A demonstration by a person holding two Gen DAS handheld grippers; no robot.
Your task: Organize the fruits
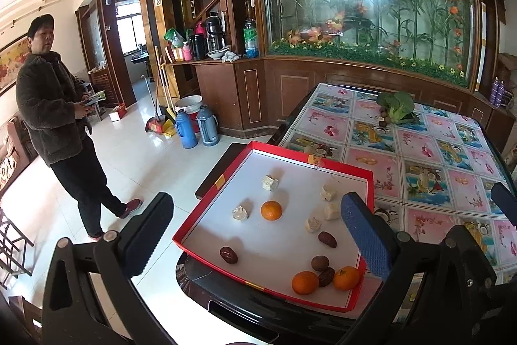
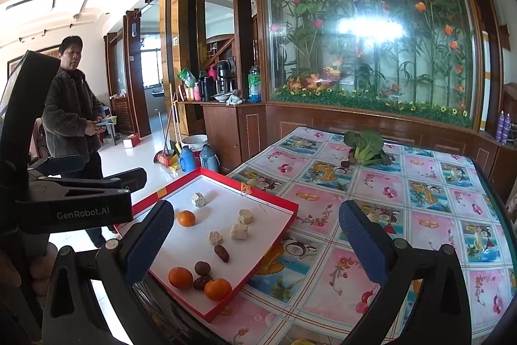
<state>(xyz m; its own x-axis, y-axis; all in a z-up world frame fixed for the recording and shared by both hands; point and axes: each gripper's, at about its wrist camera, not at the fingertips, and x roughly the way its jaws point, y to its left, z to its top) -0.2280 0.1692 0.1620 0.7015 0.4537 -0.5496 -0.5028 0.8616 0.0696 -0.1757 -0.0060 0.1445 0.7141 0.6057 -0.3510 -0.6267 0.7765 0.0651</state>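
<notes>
Left gripper [image 1: 258,235] spread, empty, above red tray [image 1: 342,162] holding three oranges [image 1: 271,210], dates, pale cubes; right gripper [image 2: 255,244] likewise spread; only the right view shows the left gripper's body at 9 o'clock; greens [image 2: 365,146] on counter [image 2: 404,215] at 1 o'clock.

A tray [image 1: 226,173] sits at the worktop's [image 1: 429,151] near corner, just ahead of the left tool [image 1: 258,235] and ahead-left of the right tool [image 2: 255,248]. In it lie three oranges [image 1: 271,210], dates [image 1: 228,255] and cakes [image 1: 270,183]. Greens [image 1: 396,105] lie far beyond. A person [image 1: 55,105] stands on the floor, left.
</notes>
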